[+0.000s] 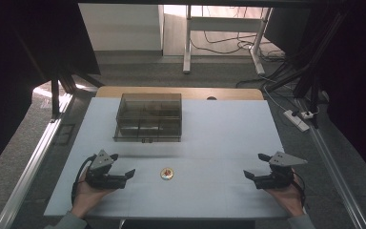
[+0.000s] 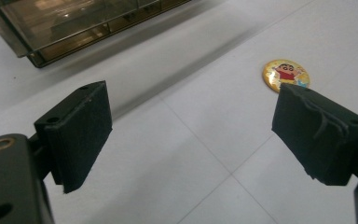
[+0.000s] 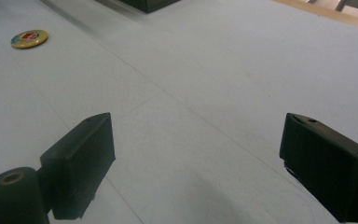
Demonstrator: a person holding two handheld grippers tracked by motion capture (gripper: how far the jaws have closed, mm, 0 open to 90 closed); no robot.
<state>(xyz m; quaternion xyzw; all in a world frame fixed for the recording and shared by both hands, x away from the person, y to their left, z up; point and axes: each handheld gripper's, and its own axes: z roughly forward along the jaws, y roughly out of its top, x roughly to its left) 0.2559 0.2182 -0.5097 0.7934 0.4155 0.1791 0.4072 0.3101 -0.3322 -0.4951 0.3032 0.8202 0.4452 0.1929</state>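
Both hand-held grippers (image 1: 124, 164) (image 1: 256, 165) gape wide, empty.

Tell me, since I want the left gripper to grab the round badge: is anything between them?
Nothing visible. Bare white table separates the open left gripper from the badge, and the smoky compartment box sits farther back.

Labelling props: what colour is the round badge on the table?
Yellow badge with a cartoon figure in red; clearest in the left gripper view.

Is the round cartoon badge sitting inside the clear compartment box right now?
No, the badge lies flat on the bare white table, well in front of the box and apart from it, between the two grippers.
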